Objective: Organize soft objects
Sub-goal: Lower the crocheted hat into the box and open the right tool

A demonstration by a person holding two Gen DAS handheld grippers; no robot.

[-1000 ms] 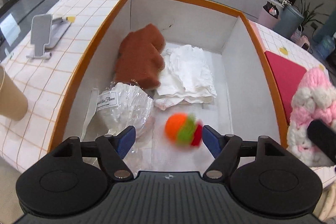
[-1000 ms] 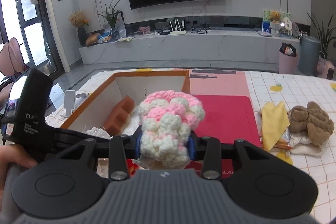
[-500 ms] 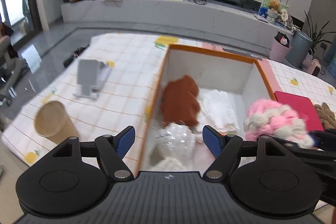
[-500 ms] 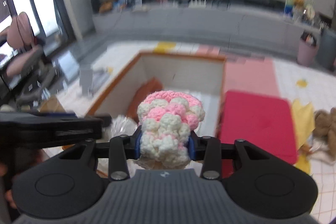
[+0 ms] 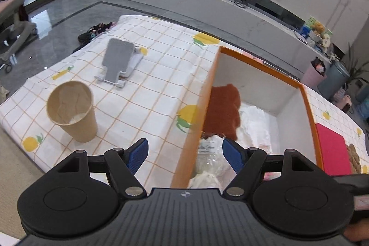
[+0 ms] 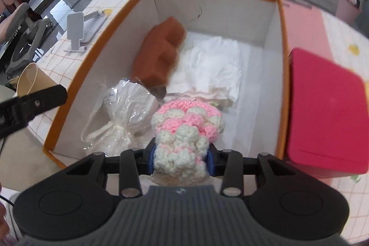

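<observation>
Left wrist view: checked tablecloth [image 5: 147, 93], grey floor [image 5: 69, 13]; left hand-held gripper [image 5: 184, 155] spread, empty.

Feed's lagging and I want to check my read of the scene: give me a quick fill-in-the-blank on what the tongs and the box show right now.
1. The right tongs are shut on a pink and ____ crocheted piece.
2. The left tongs are ____, gripping nothing.
3. Inside the orange-rimmed box, the brown sponge lies beside a folded ____ cloth.
4. The paper cup stands ____ the box.

Missing words: white; open; white; outside
</observation>
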